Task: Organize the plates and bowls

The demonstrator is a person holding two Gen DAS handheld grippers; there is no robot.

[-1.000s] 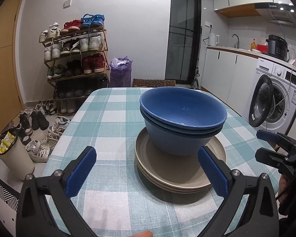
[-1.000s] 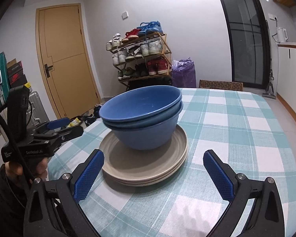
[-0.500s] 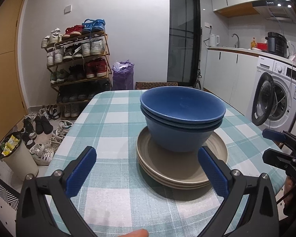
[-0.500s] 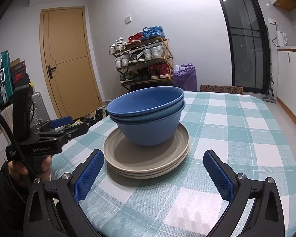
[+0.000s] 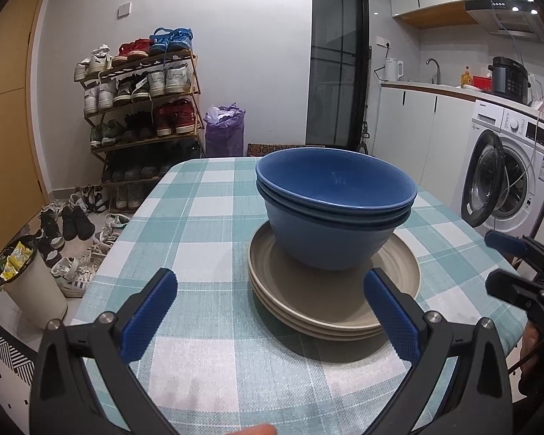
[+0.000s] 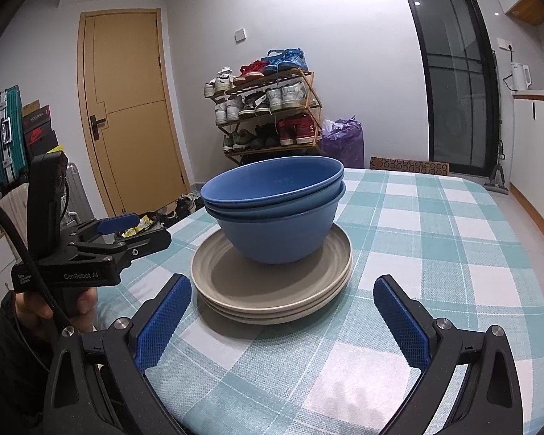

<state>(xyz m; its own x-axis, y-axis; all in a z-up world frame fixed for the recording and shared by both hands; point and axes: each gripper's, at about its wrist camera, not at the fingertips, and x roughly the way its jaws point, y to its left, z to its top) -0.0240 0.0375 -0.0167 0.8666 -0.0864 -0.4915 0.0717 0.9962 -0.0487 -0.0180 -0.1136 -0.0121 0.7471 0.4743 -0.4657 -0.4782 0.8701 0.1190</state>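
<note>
Left wrist, checked tablecloth (image 5: 206, 239), shoe rack (image 5: 141, 108)

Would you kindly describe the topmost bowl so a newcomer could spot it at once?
On the checked table, find the beige plate stack. Blue bowls sit nested on the plates; the topmost bowl is the darkest blue, and its inside is the only one showing, the paler bowls showing only from outside.

A: How is the light?

B: Indoor, fairly even. In the right wrist view the wall (image 6: 308, 3) glares white at twelve o'clock. Small ceiling spots (image 5: 522, 5) shine at one o'clock in the left wrist view.

A: Shadows?

B: Soft, under the plates (image 5: 330, 311) toward six o'clock.

A: Sharpness?

B: Crisp centrally. Fisheye bending curves the door (image 6: 127, 108); corners go black.
</note>
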